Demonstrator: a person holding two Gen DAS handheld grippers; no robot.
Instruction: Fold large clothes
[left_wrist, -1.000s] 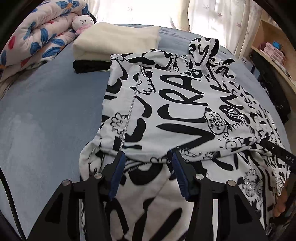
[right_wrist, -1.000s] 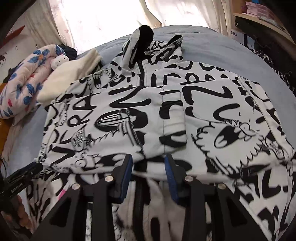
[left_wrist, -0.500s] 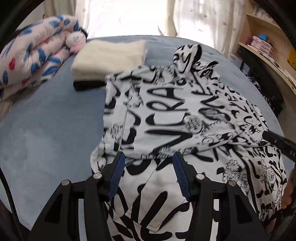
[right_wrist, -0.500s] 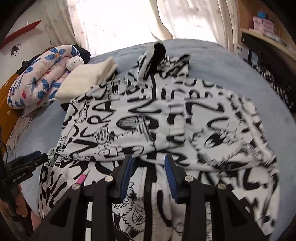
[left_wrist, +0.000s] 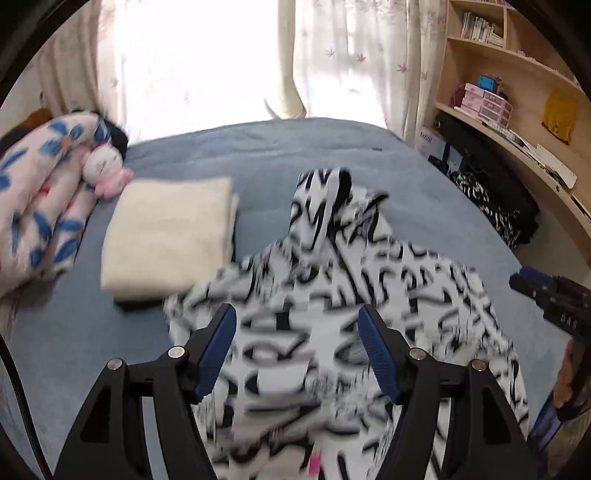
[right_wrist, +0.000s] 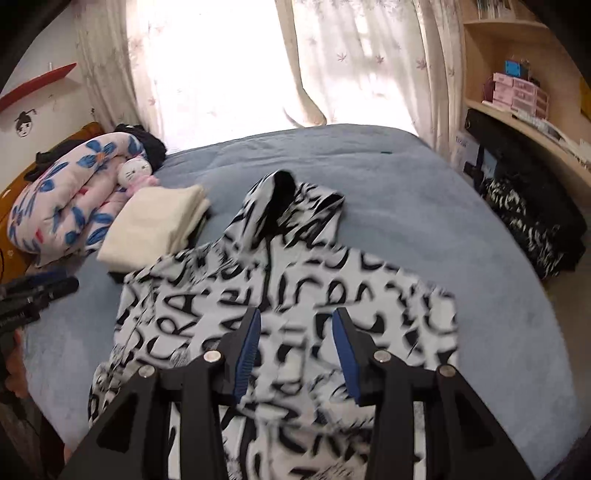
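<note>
A white hoodie with black lettering (left_wrist: 369, 280) (right_wrist: 207, 295) lies flat on the blue bed (left_wrist: 55, 332), blurred by camera motion, with its hood (right_wrist: 280, 199) at the far end. My left gripper (left_wrist: 295, 314) hangs well above the garment; its jaws are opening and nothing is between them. My right gripper (right_wrist: 296, 314) is also raised over the hoodie, its jaws opening a little and holding nothing. The right wrist view shows the left gripper at the left edge, and the left wrist view shows the right one at the right edge.
A folded cream cloth (left_wrist: 166, 236) on a dark one lies left of the hoodie. Beyond it are a floral quilt (left_wrist: 33, 206) and a plush toy (left_wrist: 105, 166). Wooden shelves (left_wrist: 498, 103) and a black-and-white garment (right_wrist: 528, 221) stand beside the bed's right edge.
Both grippers have risen from the hoodie's folded lower edge, so much more of the bed and window shows. The left jaws stand wider apart than before.
</note>
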